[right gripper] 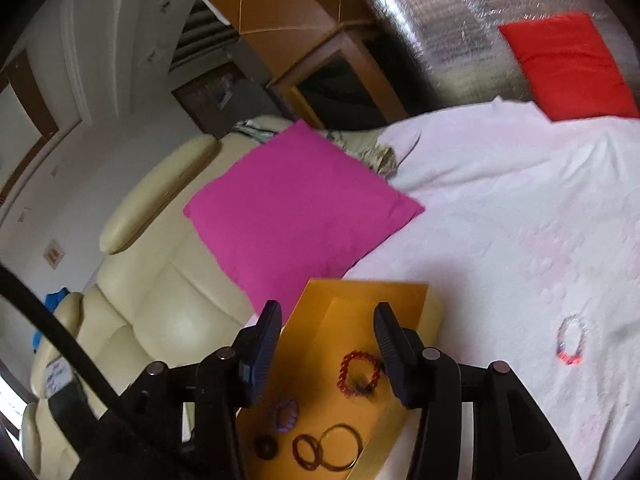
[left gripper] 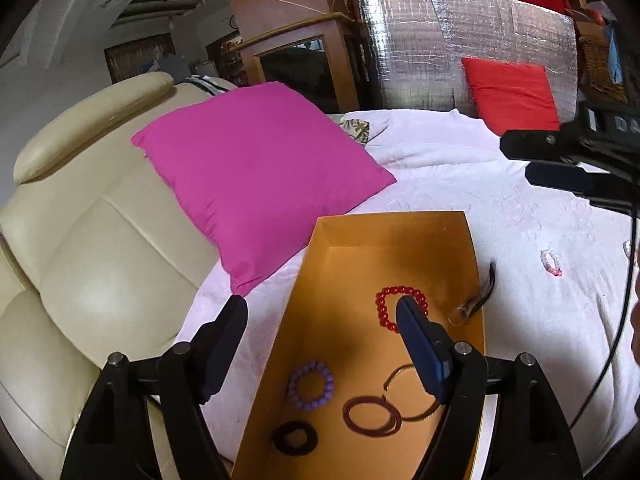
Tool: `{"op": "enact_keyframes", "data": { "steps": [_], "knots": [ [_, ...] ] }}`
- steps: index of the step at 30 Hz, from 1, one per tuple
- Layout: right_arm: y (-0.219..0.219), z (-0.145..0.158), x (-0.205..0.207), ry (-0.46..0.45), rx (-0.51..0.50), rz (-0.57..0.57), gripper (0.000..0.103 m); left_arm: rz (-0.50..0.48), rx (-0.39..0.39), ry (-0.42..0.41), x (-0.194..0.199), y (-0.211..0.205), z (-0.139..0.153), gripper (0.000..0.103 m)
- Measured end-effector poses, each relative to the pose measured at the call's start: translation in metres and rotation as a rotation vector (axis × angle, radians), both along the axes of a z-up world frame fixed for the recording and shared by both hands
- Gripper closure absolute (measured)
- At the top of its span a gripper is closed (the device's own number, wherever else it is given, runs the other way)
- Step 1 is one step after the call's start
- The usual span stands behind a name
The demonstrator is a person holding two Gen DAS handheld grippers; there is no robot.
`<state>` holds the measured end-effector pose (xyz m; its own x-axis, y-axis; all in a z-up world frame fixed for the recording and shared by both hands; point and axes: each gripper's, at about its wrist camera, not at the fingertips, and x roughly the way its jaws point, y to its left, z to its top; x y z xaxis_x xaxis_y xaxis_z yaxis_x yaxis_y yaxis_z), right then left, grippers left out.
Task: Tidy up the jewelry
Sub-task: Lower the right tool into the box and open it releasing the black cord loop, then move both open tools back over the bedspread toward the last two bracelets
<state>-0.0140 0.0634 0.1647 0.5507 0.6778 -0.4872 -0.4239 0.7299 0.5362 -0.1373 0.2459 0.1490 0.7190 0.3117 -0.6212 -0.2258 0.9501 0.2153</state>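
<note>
An open gold box lies on the white bedspread. In it are a red bead bracelet, a purple bead bracelet, a black hair tie, a dark red bangle and a thin gold hoop. A dark clip rests on the box's right wall. A clear bracelet with a pink end lies on the bedspread to the right. My left gripper is open above the box. My right gripper is open above the box, empty.
A magenta pillow lies behind the box, against a cream leather headboard. A red pillow leans on a silver foil panel at the back. The right gripper's body shows at the left wrist view's right edge.
</note>
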Motion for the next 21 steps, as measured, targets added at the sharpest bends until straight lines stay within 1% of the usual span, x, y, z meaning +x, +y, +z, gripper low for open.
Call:
{"op": "enact_keyframes", "data": {
  "steps": [3,5,8,11,16,17,19,21],
  "knots": [
    [0.005,-0.002,0.006,0.065,0.013,0.014,0.051,0.009,-0.004,0.007,-0.008,0.003,-0.001,0.026],
    [0.005,-0.002,0.002,0.054,0.008,0.021,0.051,0.015,0.003,0.015,-0.011,0.005,-0.004,0.026],
    [0.0,-0.006,-0.004,0.041,-0.035,0.017,0.051,0.037,0.001,0.027,-0.015,0.012,-0.007,0.026],
    [-0.013,-0.009,-0.01,0.032,-0.086,0.003,0.051,0.053,-0.017,0.023,-0.021,0.018,-0.006,0.026],
    [-0.058,-0.005,-0.021,-0.006,-0.156,-0.063,0.051,0.047,-0.034,-0.039,-0.033,0.016,0.01,0.025],
    [-0.068,-0.002,-0.025,-0.018,-0.17,-0.077,0.051,0.047,-0.036,-0.053,-0.035,0.014,0.014,0.024],
    [-0.088,0.003,-0.033,-0.041,-0.2,-0.103,0.05,0.048,-0.032,-0.08,-0.036,0.008,0.023,0.018],
    [-0.106,0.009,-0.04,-0.066,-0.217,-0.127,0.044,0.034,-0.017,-0.122,-0.039,-0.005,0.035,0.016]
  ]
}}
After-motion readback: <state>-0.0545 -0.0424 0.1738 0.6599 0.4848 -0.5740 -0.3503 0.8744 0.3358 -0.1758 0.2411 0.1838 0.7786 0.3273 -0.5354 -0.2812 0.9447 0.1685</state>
